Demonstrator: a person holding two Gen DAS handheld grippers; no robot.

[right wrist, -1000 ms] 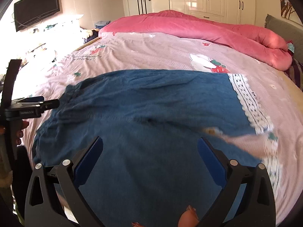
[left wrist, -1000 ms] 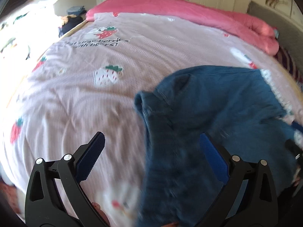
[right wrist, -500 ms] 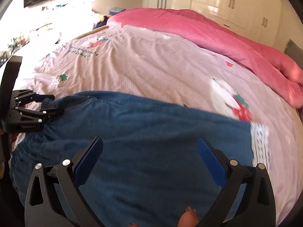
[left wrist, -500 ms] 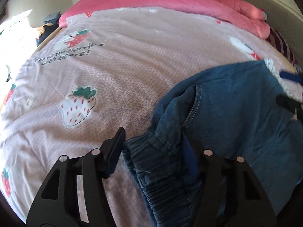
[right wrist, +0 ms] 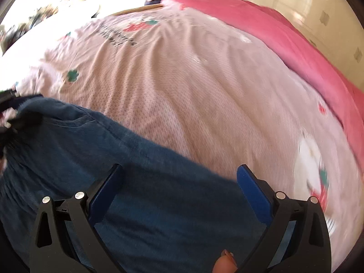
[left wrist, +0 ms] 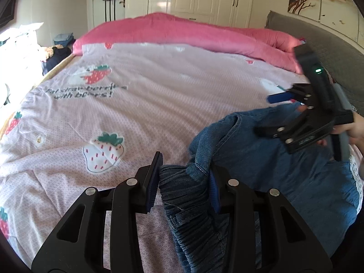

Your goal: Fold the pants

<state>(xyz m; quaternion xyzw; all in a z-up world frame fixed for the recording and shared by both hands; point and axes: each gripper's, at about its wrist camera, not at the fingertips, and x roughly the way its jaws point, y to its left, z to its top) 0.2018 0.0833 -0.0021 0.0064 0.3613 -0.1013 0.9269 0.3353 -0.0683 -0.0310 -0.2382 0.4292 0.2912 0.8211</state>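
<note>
Bed (left wrist: 141,104) covered by pink strawberry quilt; blue pants (left wrist: 284,177) spread at lower right of frame. Gathered waistband clamped in left tool (left wrist: 185,177), jaws just closed onto it. Right tool (right wrist: 179,179) held wide above pants, nothing gripped.

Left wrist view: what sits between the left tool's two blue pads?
The gathered elastic waistband of the blue denim pants, pinched by the left tool.

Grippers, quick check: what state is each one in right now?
Left gripper: has just been closing, now shut on the waistband of the jeans.
Right gripper: open, holding nothing, above the jeans.
</note>
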